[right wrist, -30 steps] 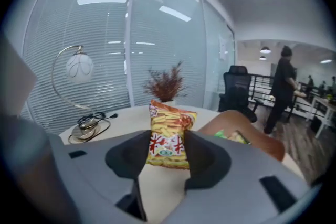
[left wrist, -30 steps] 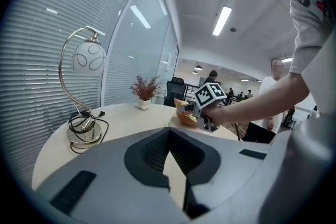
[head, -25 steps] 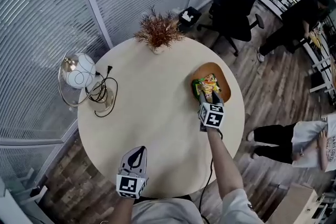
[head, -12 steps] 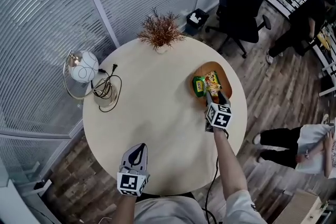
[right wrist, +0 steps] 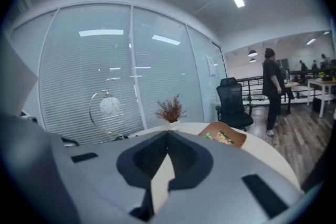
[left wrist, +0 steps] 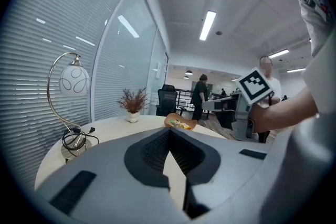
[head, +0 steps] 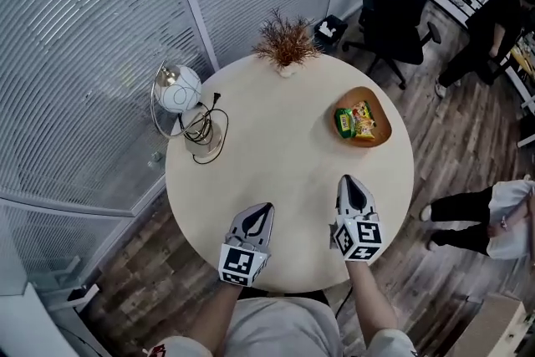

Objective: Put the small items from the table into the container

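Both tongs hover shut and empty over the near edge of the surface (head: 284, 146), the left tongs (head: 265, 209) beside the right tongs (head: 348, 181). Snack packets (head: 355, 121) lie inside the orange container (head: 381, 128), far right. Nothing small seems left; I would only check around the lamp (head: 177, 89) and its cable (head: 205, 134) without snagging it.

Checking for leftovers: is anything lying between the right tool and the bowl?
No. In the head view the table between the right tool and the bowl is bare; the packets lie inside the bowl.
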The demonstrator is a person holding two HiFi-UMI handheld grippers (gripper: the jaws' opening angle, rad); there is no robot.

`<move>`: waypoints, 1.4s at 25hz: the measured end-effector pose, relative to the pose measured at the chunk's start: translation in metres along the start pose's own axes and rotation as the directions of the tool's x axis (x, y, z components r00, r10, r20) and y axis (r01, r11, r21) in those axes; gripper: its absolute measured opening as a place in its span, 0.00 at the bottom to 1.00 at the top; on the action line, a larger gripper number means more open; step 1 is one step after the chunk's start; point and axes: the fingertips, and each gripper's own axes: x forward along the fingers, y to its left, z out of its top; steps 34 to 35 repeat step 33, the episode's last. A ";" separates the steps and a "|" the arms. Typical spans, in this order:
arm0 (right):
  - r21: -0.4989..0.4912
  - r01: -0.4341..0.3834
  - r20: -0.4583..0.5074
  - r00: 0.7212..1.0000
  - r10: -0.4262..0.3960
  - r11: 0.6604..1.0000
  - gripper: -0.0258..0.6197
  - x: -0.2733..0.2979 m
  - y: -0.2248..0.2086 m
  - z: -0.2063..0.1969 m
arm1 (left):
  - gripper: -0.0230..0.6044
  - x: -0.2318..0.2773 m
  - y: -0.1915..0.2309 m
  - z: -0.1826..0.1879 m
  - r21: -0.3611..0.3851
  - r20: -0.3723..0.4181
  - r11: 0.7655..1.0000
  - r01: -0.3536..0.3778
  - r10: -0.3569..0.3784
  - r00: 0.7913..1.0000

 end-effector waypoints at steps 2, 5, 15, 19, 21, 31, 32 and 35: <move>-0.024 -0.008 -0.011 1.000 0.008 1.000 0.07 -0.021 0.034 -0.015 | 0.02 -0.006 0.002 -0.001 0.009 0.006 1.000 0.018 -0.018 1.000; -0.036 -0.012 -0.056 0.998 0.010 0.999 0.07 -0.046 0.076 -0.047 | 0.02 -0.017 0.002 -0.008 0.015 0.002 0.999 0.044 -0.044 0.999; 0.010 0.021 -0.112 0.993 -0.020 1.000 0.07 -0.069 0.127 -0.091 | 0.02 -0.044 0.008 -0.026 0.029 -0.007 0.995 0.094 -0.094 0.996; 0.021 0.020 -0.117 0.993 -0.017 1.000 0.07 -0.072 0.135 -0.095 | 0.02 -0.049 0.011 -0.029 0.031 -0.007 0.995 0.098 -0.098 0.995; 0.013 0.015 -0.112 0.994 -0.014 1.000 0.07 -0.074 0.137 -0.094 | 0.02 -0.051 0.011 -0.026 0.035 0.002 0.994 0.100 -0.100 0.995; 0.002 0.004 -0.103 0.995 -0.004 1.000 0.07 -0.074 0.148 -0.090 | 0.02 -0.058 0.011 -0.023 0.045 0.017 0.993 0.113 -0.114 0.993; 0.004 0.002 -0.103 0.995 -0.002 1.000 0.07 -0.074 0.149 -0.090 | 0.02 -0.058 0.011 -0.023 0.045 0.017 0.993 0.113 -0.114 0.993; 0.005 0.001 -0.103 0.995 0.000 1.000 0.07 -0.074 0.150 -0.090 | 0.02 -0.059 0.012 -0.023 0.045 0.017 0.992 0.114 -0.115 0.993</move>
